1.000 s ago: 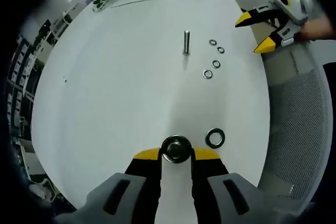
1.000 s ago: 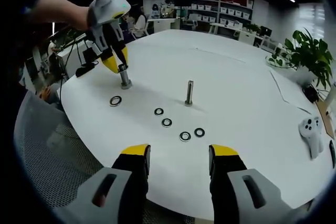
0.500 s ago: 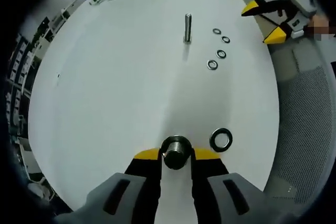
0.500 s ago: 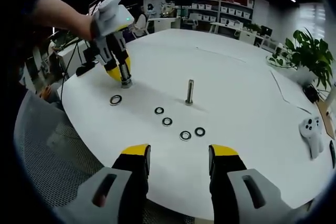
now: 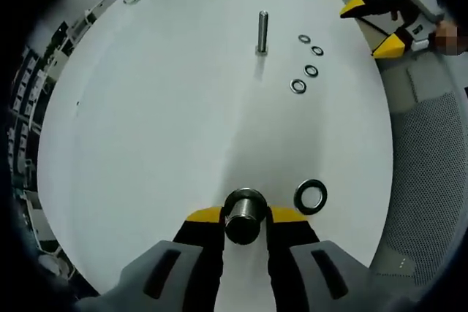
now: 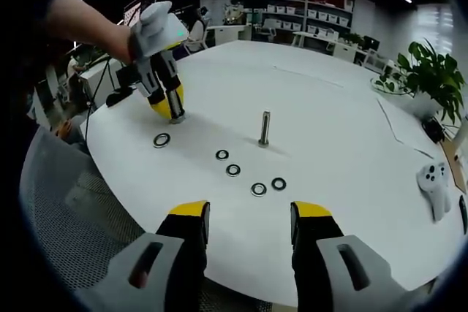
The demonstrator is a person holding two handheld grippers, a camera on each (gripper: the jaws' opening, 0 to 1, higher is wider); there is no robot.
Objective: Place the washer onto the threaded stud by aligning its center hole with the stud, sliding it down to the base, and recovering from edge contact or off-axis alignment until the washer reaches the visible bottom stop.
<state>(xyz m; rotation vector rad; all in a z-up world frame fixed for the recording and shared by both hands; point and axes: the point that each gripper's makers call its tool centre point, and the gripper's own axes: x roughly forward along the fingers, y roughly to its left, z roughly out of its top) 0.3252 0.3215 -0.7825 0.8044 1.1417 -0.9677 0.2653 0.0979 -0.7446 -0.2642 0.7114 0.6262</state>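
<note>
On the white table [image 5: 146, 122], left gripper [image 5: 245, 215] fingers clamped on a metal stud [image 5: 245, 213]; right gripper [image 6: 249, 211] fingers apart, empty.

Left gripper [image 6: 174, 104] holds a stud [image 6: 176, 105]; 5 washers [image 6: 233, 170] lie nearby.

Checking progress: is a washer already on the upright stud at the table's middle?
No, the stud stands bare, with four small washers lying loose on the table beside it.

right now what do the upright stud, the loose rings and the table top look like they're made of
The upright grey threaded stud looks like bare metal: dull silver with a bright streak down its side. The small dark loose rings look like metal washers too, grey with a faint shine, though they are small. The round white table top looks like a smooth matt laminate or painted board; which one is unclear.
</note>
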